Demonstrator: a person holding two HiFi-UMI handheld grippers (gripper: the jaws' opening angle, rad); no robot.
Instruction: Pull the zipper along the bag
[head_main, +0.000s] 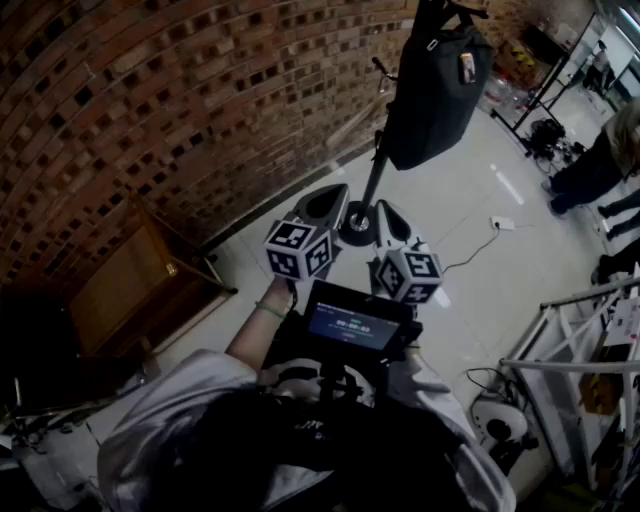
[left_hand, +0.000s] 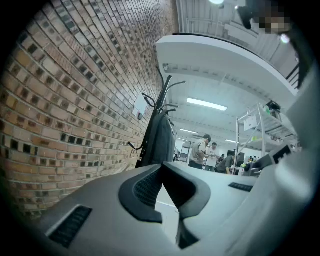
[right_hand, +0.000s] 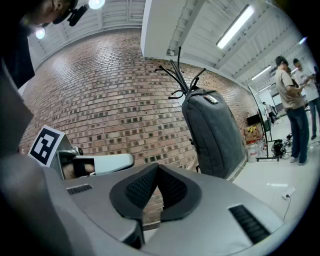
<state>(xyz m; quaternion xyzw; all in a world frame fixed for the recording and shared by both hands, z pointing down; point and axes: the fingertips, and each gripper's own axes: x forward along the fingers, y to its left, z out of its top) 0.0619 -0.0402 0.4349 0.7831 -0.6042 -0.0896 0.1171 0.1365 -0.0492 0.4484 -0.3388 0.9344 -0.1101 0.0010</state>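
Bag (head_main: 435, 85), dark grey, hangs from the top of a coat stand (head_main: 373, 180) on the far side, close to a brick wall (head_main: 150, 90) at the left; the stand's round base sits on the pale floor (head_main: 480, 290), between the two gripper tips in the head view; a wooden cabinet (head_main: 130, 285) stands near left against the wall; two people (right_hand: 290, 95) stand far right; one bag, one stand, two grippers; the left gripper (head_main: 338, 195) and the right gripper (head_main: 388, 212) both have jaws clenched on nothing; both point toward the bag from the near side, well apart from it.
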